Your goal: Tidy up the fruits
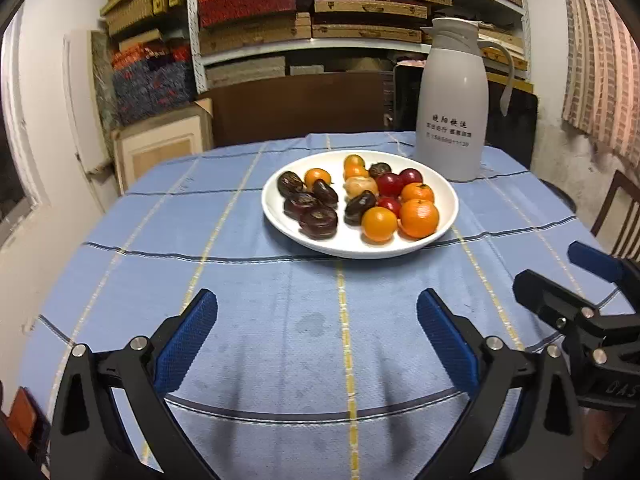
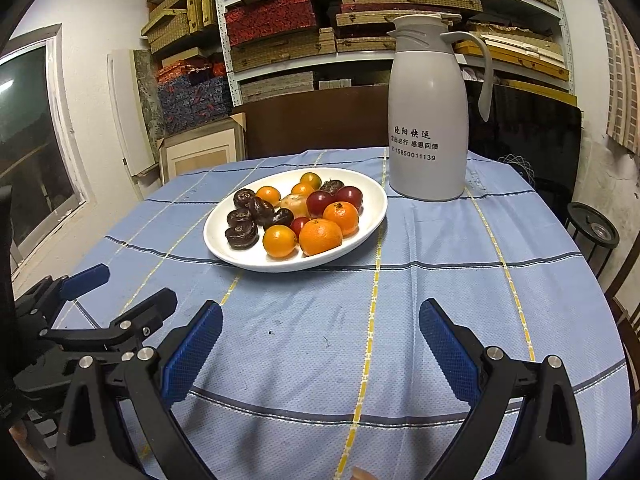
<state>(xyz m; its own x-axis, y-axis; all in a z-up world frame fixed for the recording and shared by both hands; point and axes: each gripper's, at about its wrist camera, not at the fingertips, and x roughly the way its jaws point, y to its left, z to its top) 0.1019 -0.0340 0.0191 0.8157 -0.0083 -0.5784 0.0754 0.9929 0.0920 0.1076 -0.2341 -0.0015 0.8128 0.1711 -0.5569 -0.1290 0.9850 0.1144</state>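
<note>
A white plate sits mid-table, full of small fruits. Several dark brown fruits lie on its left side. Orange mandarins and red fruits lie on its right, with one pale fruit in the middle. My left gripper is open and empty, low over the cloth in front of the plate. My right gripper is open and empty, beside the left one; each shows in the other's view.
A tall grey thermos jug stands right behind the plate. The table wears a blue checked cloth. Shelves of boxes stand behind, a dark chair and a small black stand to the right.
</note>
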